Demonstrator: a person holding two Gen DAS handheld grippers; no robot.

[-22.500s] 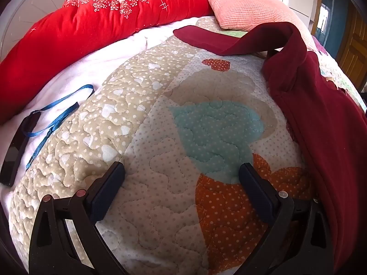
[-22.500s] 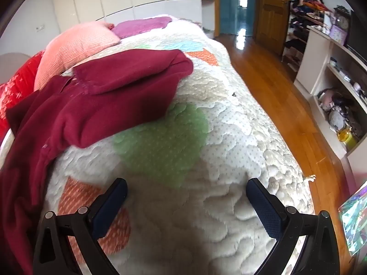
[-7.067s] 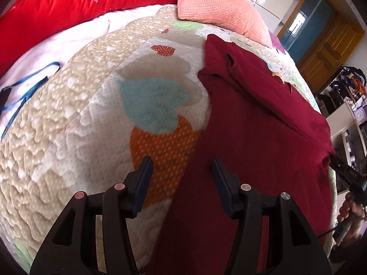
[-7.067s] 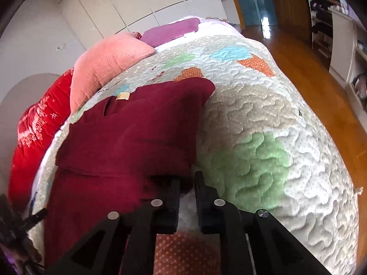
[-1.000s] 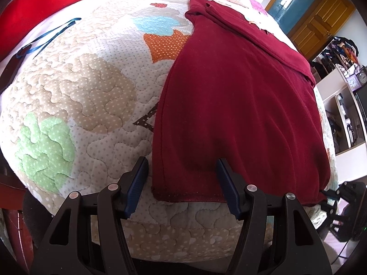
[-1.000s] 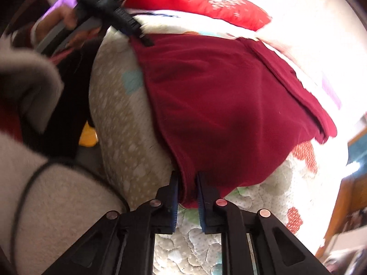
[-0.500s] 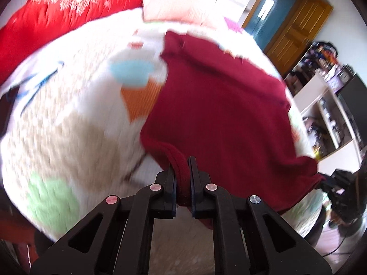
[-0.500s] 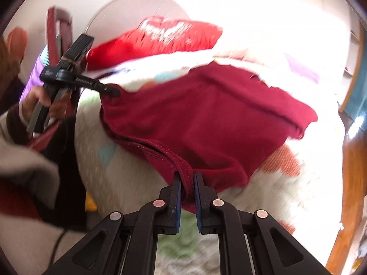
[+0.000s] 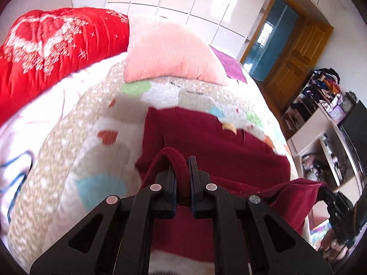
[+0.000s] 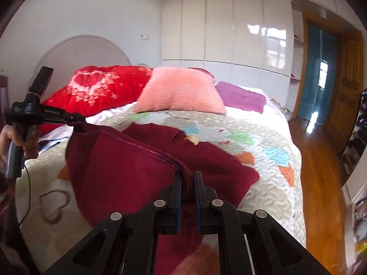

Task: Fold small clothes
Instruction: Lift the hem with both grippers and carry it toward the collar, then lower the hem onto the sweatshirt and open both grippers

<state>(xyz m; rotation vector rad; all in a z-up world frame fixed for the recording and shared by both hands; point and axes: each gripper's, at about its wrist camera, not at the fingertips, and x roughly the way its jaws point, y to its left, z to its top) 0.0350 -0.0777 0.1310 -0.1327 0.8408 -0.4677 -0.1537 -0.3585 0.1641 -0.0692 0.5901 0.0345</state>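
Note:
A dark red garment (image 9: 206,142) lies on the patchwork quilt (image 9: 75,142) of a bed. My left gripper (image 9: 182,160) is shut on one corner of its hem, lifted above the bed. My right gripper (image 10: 187,177) is shut on the other hem corner of the garment (image 10: 128,167). The hem stretches taut between the two grippers, and the lifted half hangs over the half still lying flat. The left gripper also shows in the right wrist view (image 10: 75,118), held by a hand.
A pink pillow (image 10: 181,91), a red duvet (image 9: 45,45) and a purple cloth (image 10: 240,96) lie at the head of the bed. Blue cord (image 9: 16,174) lies at the left. Wooden floor (image 10: 321,183), door and shelves (image 9: 325,123) are to the right.
Both grippers have carried the hem higher and toward the head of the bed. The garment's lower half now hangs over its upper half.

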